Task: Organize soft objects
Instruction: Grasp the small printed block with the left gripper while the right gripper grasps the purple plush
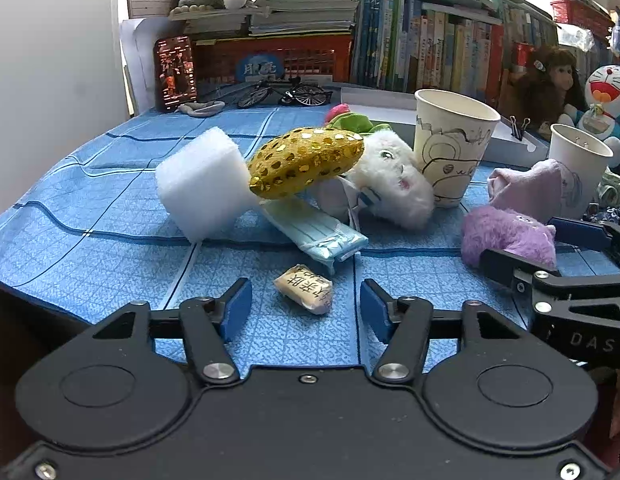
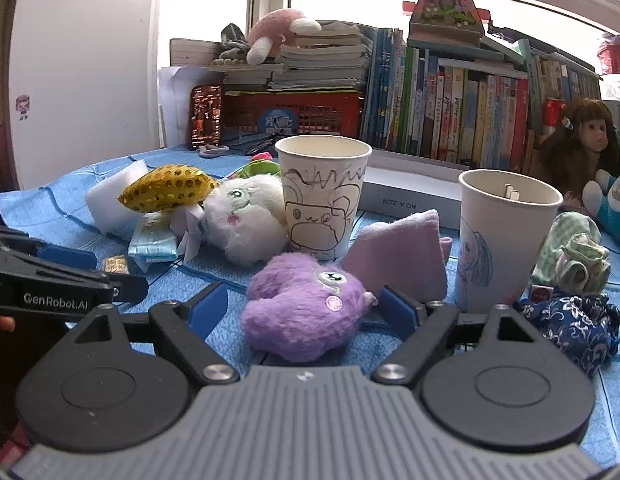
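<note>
A small wrapped candy (image 1: 305, 294) lies on the blue cloth (image 1: 110, 216) between the blue pads of my left gripper (image 1: 306, 304), with a gap on each side, so it is open. My right gripper (image 2: 302, 306) is open around a purple plush (image 2: 302, 312); its left pad stands clear, and its right pad is at the plush's edge. Beyond lie a gold sequin cushion (image 1: 306, 162), a white foam block (image 1: 202, 188), a folded face mask (image 1: 321, 236), a white plush (image 1: 393, 184) and a lilac cloth (image 2: 401, 256).
Two paper cups (image 2: 323, 200) (image 2: 505, 236) stand behind the plush toys. A blue patterned pouch (image 2: 573, 324) and a green cloth bundle (image 2: 573, 256) lie at the right. Books (image 2: 461, 116), a red basket (image 2: 294, 110) and a monkey doll (image 2: 581, 140) line the back.
</note>
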